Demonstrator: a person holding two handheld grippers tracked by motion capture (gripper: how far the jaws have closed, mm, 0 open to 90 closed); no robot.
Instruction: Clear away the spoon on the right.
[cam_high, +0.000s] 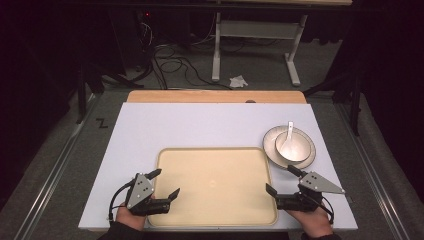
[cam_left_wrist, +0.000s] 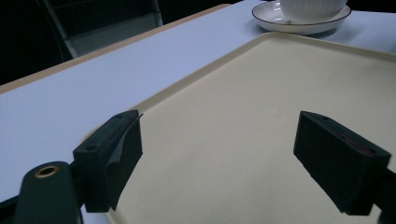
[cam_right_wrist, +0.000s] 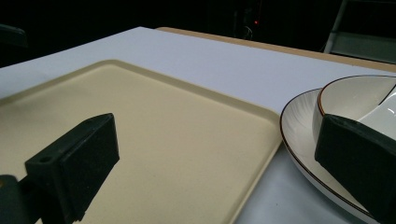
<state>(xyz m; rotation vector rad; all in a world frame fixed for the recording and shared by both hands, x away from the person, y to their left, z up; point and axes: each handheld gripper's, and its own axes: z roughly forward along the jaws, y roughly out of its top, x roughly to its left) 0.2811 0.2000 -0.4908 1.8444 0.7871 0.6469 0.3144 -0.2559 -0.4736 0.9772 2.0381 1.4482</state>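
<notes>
While I look down from the high view, I see my left gripper (cam_high: 164, 183) at the tray's (cam_high: 215, 220) left edge and my right gripper (cam_high: 281, 181) at its right edge. Both have their jaws spread wide with nothing between them. The tray is flat and pale yellow and lies on the white table (cam_high: 200, 125), close to the near edge. A plate (cam_high: 269, 145) sits just beside the tray's far right corner, with a bowl (cam_high: 295, 147) on it and a spoon (cam_high: 290, 131) in the bowl.

The left gripper view gives me the tray (cam_left_wrist: 261, 116) from low down, and I can see its raised rim running along the left side. One jaw hangs over that rim and the other over the tray's inside. The plate (cam_left_wrist: 299, 25) and bowl (cam_left_wrist: 310, 7) are far off at the top.

The right gripper view brings the plate (cam_right_wrist: 299, 135) and bowl (cam_right_wrist: 355, 98) up close. One jaw hangs over the tray (cam_right_wrist: 187, 140) and the other sits in front of the bowl. There is a thin strip of table between tray rim and plate.

The middle of the tray is bare, and the far half of the table is wide open.
</notes>
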